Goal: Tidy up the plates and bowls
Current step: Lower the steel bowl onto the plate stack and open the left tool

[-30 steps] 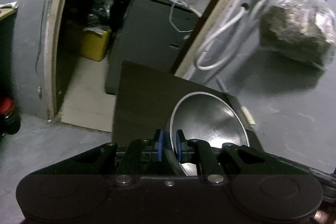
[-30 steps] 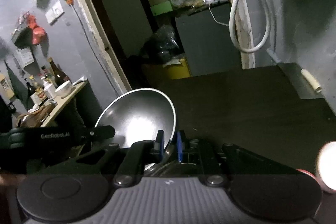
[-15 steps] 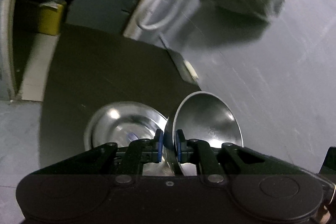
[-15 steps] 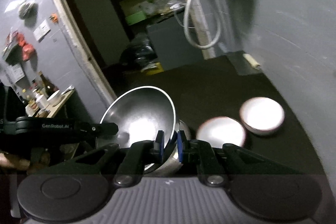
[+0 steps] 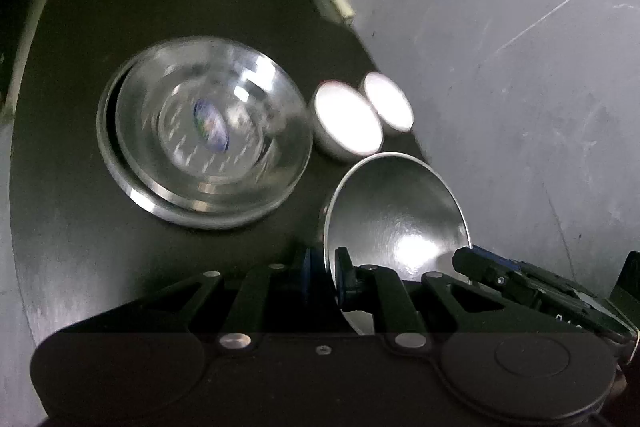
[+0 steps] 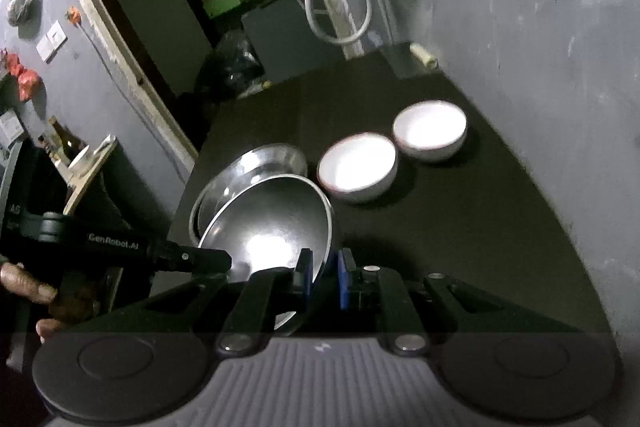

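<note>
Both tongs swung over table (image 5: pixel 100 247), steel bowl (image 5: pixel 396 211) gripped, white bowls (image 6: pixel 358 171) revealed

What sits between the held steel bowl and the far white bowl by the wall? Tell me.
The near white bowl sits between the held steel bowl and the far white bowl, clearest in the right wrist view.

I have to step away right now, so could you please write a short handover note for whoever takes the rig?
Left gripper: shut on the steel bowl rim.
Right gripper: shut on the opposite rim of the same bowl, held tilted above the table.
On the table: stacked steel dishes, two white bowls side by side.
Done: bowl lifted.
Left: set it down, probably onto the stack.
</note>
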A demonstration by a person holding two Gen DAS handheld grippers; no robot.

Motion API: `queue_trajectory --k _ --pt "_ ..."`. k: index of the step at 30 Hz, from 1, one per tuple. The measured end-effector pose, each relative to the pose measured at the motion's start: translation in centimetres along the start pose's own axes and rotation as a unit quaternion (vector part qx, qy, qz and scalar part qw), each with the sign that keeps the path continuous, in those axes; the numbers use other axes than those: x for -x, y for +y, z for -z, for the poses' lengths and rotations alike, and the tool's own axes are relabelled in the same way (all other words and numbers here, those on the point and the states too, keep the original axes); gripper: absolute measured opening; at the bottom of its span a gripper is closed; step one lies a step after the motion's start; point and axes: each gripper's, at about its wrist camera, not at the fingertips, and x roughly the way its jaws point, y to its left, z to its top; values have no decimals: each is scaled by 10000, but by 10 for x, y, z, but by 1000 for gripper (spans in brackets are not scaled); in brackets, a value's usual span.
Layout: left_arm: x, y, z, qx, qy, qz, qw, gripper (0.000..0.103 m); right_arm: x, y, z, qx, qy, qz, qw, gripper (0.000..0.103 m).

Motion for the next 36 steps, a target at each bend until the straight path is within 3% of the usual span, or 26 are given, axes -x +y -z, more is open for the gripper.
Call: queue_trajectory --k 13,36 --pt "19 31 24 444 418 -488 9969 12 -18 22 27 365 899 -518 9939 16" --pt "24 41 28 747 611 -877 9915 12 -36 29 24 593 1353 -886 9851 17"
